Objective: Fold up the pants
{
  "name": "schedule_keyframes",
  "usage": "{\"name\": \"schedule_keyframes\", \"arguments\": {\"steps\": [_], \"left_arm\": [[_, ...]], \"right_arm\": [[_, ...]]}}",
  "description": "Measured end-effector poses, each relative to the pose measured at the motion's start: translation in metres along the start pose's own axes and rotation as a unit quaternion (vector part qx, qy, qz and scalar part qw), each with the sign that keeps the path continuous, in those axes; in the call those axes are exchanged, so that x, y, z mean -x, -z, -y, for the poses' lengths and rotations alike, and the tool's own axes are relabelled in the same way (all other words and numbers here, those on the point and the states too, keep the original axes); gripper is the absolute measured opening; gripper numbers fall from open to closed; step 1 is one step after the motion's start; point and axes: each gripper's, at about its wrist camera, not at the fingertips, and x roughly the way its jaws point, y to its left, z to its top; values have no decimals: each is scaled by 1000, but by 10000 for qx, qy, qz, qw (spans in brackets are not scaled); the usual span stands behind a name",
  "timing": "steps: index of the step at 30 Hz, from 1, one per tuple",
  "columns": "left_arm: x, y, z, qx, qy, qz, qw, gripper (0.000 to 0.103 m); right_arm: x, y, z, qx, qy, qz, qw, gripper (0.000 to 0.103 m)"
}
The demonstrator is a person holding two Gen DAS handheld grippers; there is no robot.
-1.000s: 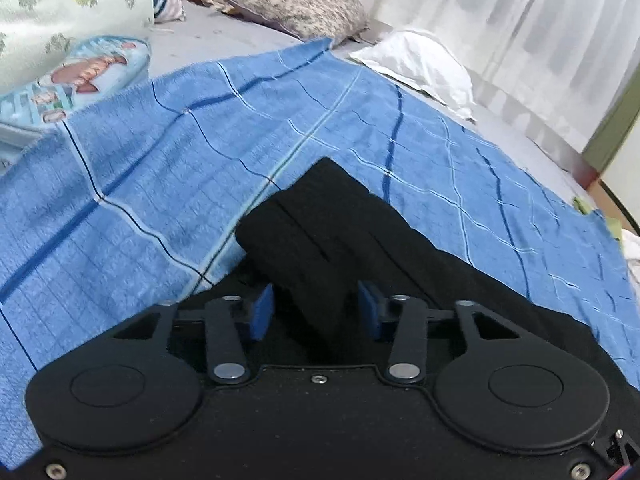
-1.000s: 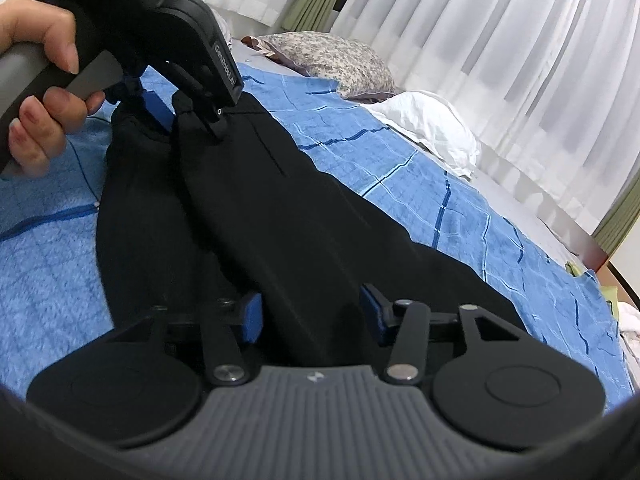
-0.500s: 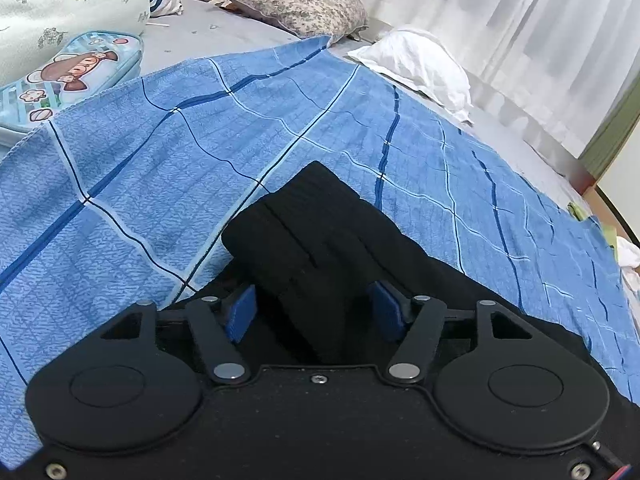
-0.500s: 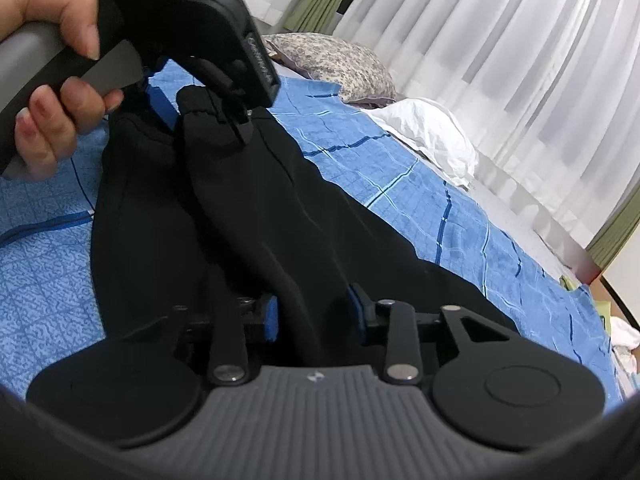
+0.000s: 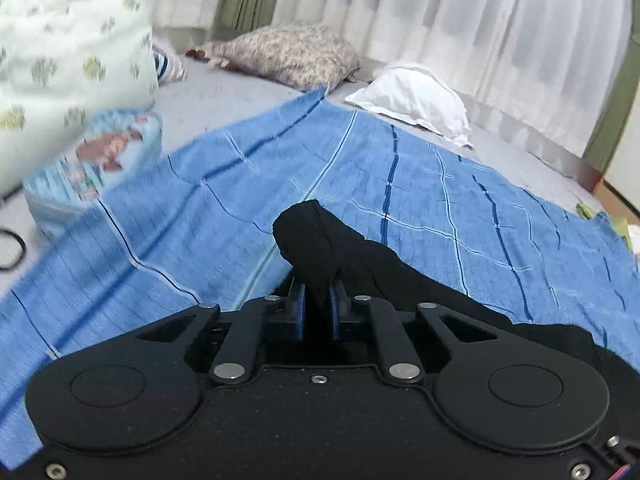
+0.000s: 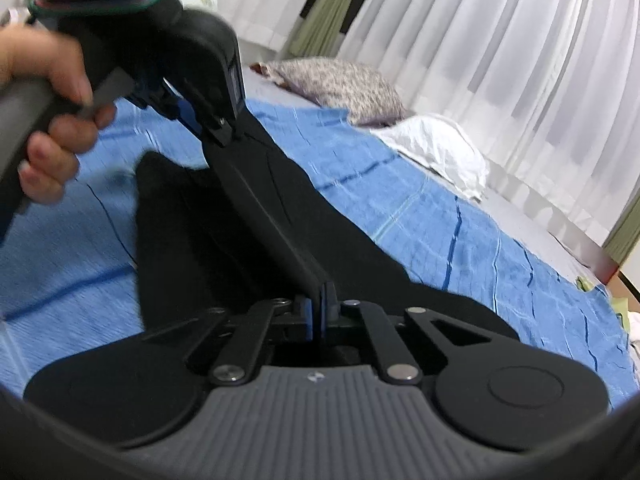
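Observation:
The black pants [image 6: 224,232] lie on the blue checked blanket [image 6: 460,216], with one edge lifted off it. My left gripper [image 5: 317,307] is shut on a bunched end of the pants [image 5: 312,236], which sticks out past its blue pads. In the right wrist view the left gripper [image 6: 208,124] hangs above the blanket in a hand, the cloth stretched taut from it. My right gripper [image 6: 317,312] is shut on the other end of that lifted edge, with the fabric ridge running between the two grippers.
The blanket [image 5: 440,200] covers a grey bed. A patterned pillow [image 5: 292,56] and a white pillow [image 5: 416,100] lie at the far side under white curtains. A green-print cushion [image 5: 68,60] and a cartoon-print case [image 5: 96,164] sit at the left.
Both grippers have closed on the pants; they were open around the fabric a second ago. The held edge has been lifted and pulled taut between them.

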Motion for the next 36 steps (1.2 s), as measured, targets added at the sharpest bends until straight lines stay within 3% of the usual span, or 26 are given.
{"name": "schedule_keyframes", "arguments": {"steps": [8,17,22,26,30,33,36], "left_arm": [[-9,11,-11,30,-160,-494,9986,12],[-15,23,-24,-22,-259,-613,9978,12],[-16,23,-25,-38,-291,-619,9976,13],[-18,25,-26,-75,-381,-614,9974,14],[-20,26,-25,-143,-433,-631,9970,14],[-21,26,-22,-245,-478,-632,9966,14],[-22,26,-19,-357,-540,-654,9958,14]], "right_arm": [[0,5,-7,-222,-462,-262,9983,5],[1,13,-24,-228,-711,-422,9963,5],[2,16,-25,-274,-626,-424,9968,6],[8,32,-14,-119,14,-504,9987,9],[27,72,29,-340,907,-884,9914,10],[51,108,73,-656,1756,-1240,9744,15],[76,150,123,-1153,2689,-1711,9408,16]]}}
